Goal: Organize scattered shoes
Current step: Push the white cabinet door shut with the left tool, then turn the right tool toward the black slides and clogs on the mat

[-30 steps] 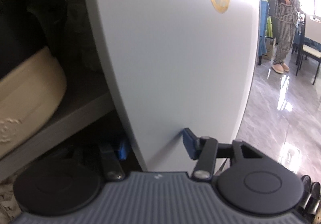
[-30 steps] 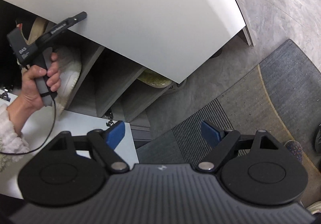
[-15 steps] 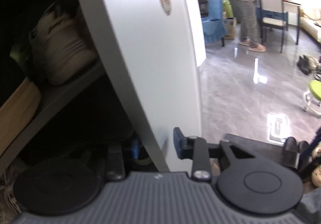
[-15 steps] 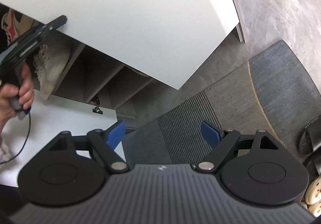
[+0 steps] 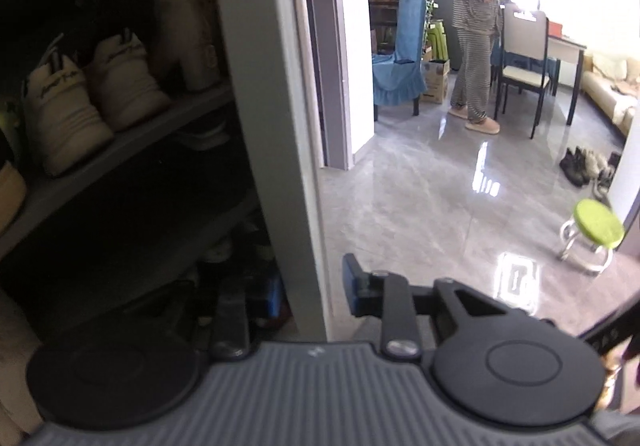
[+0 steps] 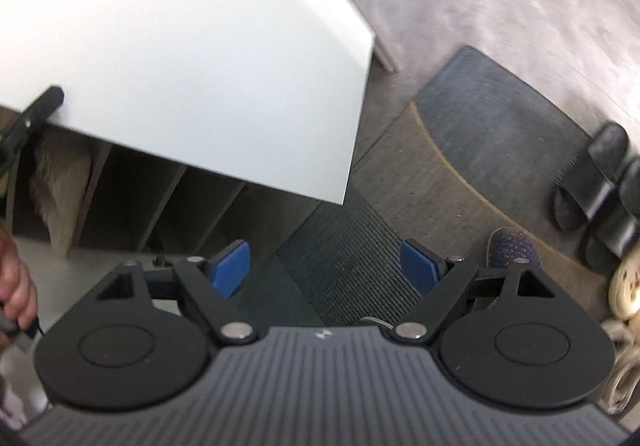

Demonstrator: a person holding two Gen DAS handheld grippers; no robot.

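- Pointing down at a slant, the left gripper (image 5: pixel 310 290) is held against the free edge of the white cabinet door (image 5: pixel 276 126). In the right wrist view it is seen at 9 o'clock, with the person's hand (image 6: pixel 14 298) wrapped round its grip at 8 o'clock.
- The right gripper (image 6: pixel 326 270) is aimed more steeply at the floor, above the ribbed part of the grey doormat (image 6: pixel 500 118).
- Inside the open cabinet, a pair of cream sneakers (image 5: pixel 96 94) is stood heels outward on a shelf (image 5: pixel 132 150) at 9 o'clock, with pale boots (image 5: pixel 184 26) just beside them at 10 o'clock.
- On and beside the doormat, black slides (image 6: pixel 596 182) are seen at 3 o'clock, a glittery dark shoe toe (image 6: pixel 512 246) at 4 o'clock and a cream shoe (image 6: pixel 630 286) near the frame edge.
- More shoes (image 5: pixel 584 166) are lined up on the glossy grey floor (image 5: pixel 420 206) at 3 o'clock, near a green stool (image 5: pixel 596 226).
- A person in striped clothing (image 5: pixel 476 26) is seen standing at 1 o'clock, between a blue-covered chair (image 5: pixel 400 58) and a dining surface (image 5: pixel 568 42).
- The left fingers have just been closing and are set narrowly, with the door edge between them. A sliver of floor is seen between the outer finger (image 5: pixel 352 282) and the door face, so a firm clamp cannot be told.
- The right fingers (image 6: pixel 418 266) are spread wide, and nothing is held or touched.
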